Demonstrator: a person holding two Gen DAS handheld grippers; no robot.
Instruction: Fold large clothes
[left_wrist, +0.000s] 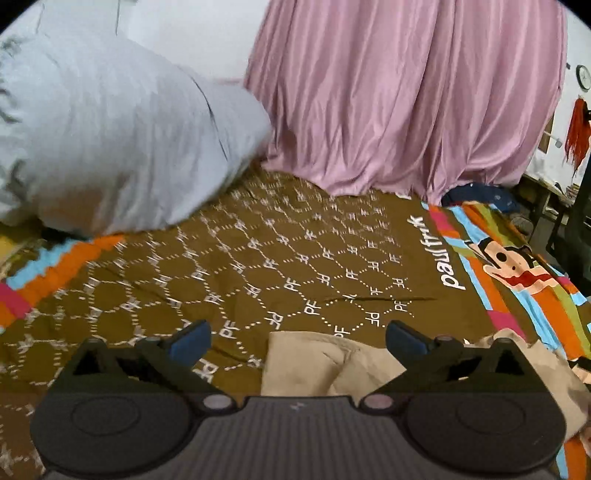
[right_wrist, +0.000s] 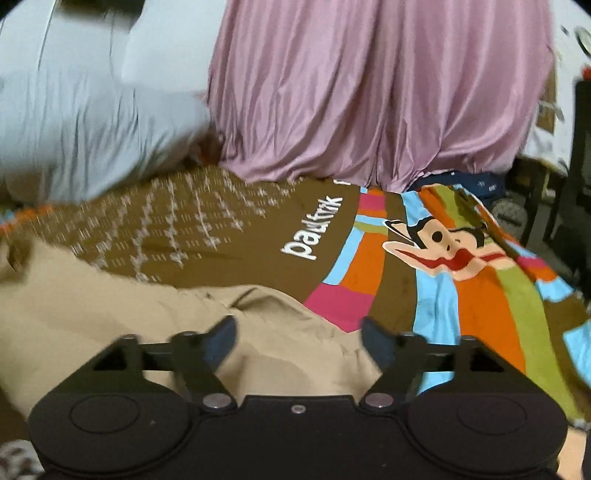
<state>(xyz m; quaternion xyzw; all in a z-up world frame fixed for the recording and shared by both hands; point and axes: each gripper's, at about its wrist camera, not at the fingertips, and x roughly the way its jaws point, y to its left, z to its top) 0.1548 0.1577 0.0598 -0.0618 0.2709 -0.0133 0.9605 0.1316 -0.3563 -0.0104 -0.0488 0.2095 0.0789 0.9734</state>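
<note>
both grippers spread wide, empty; left gripper (left_wrist: 298, 338) over beige garment (left_wrist: 325, 365)'s edge, right gripper (right_wrist: 298, 330) above its folds

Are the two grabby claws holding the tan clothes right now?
No. The left gripper and right gripper are both open, and the tan garment lies loose on the bedspread.

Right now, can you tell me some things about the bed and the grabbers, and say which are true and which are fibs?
1. Both grabbers are open. True: the left gripper and right gripper hold nothing.
2. The tan garment lies on the bedspread. True.
3. The curtain is green. False: it is pink.
4. A monkey picture is on the bedspread. True.
5. The pillow is red. False: it is pale grey.
</note>
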